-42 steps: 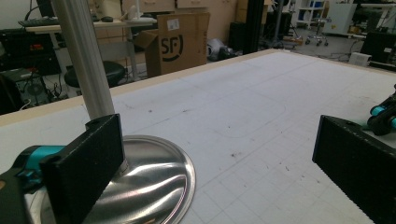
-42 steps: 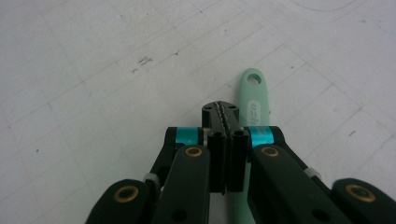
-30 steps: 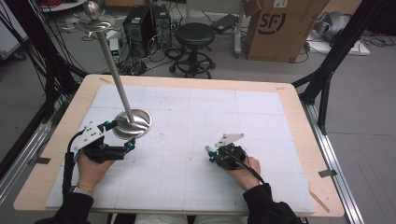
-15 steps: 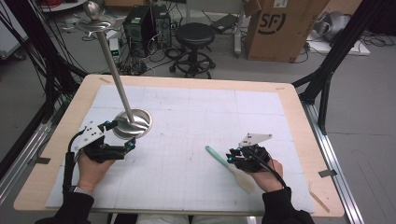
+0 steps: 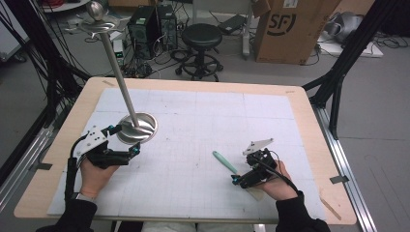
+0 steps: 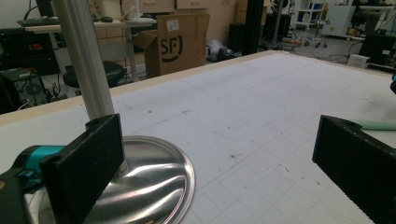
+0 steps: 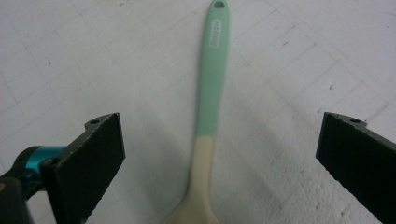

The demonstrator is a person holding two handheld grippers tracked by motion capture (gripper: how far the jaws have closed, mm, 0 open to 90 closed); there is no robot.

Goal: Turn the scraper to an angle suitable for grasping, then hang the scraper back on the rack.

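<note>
Spatula [image 5: 225, 162] lies flat on the desk [image 5: 300, 104], well right of the metal stand [image 5: 137, 128], mint handle pointing toward the stand's side. Right hand-held gripper [image 5: 237, 180] sits just behind the spatula's cream blade end; jaws have just been opening, now released wide, spatula between them untouched. Left hand-held gripper [image 5: 126, 140] also released, jaws spread at the stand's base disc.
</note>
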